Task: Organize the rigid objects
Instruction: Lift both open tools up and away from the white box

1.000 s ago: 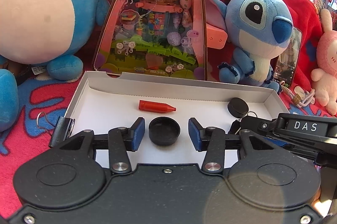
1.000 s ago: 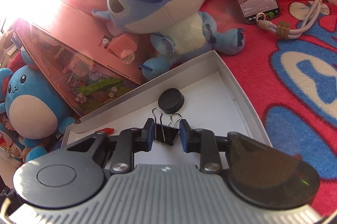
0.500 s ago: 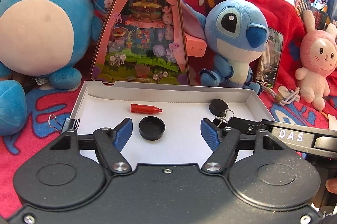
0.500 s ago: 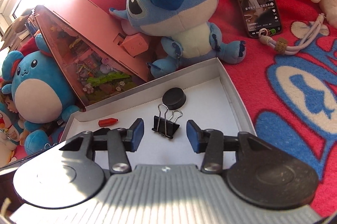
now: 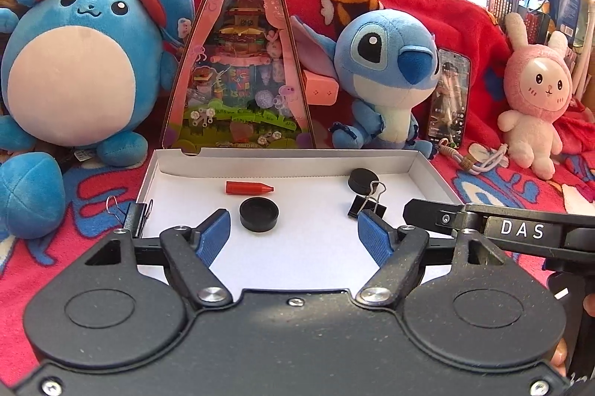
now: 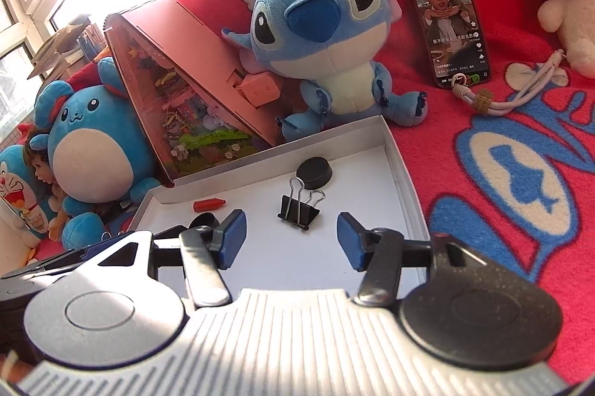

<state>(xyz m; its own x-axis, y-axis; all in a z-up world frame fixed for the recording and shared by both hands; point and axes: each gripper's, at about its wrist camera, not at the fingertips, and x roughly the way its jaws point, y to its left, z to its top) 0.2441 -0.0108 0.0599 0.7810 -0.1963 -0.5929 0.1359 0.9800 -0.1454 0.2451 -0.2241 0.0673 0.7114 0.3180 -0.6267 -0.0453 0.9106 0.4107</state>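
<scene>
- A shallow white box [image 5: 427, 172] lies on a red patterned blanket [image 6: 520, 172], with plush toys lined up along its far side.
- Inside the box are 4 small things: a red crayon-like stub [image 5: 248, 188] toward the far left, a black round cap [image 5: 259, 214] just near of it, a second black round cap [image 5: 362, 181] at the far right, and a black binder clip [image 6: 298, 208] just near of that cap.
- The left tongs [image 5: 293, 238] hover over the near part of the box, their blue pads spreading apart with nothing between them; the first cap lies just beyond them.
- The right tongs [image 6: 292, 239] are likewise spreading, released, with the binder clip lying free just beyond the pads.
- Another binder clip [image 5: 135, 214] sits on the box's left rim.
- A phone [image 6: 446, 24] leans against the blanket at the far right.
</scene>
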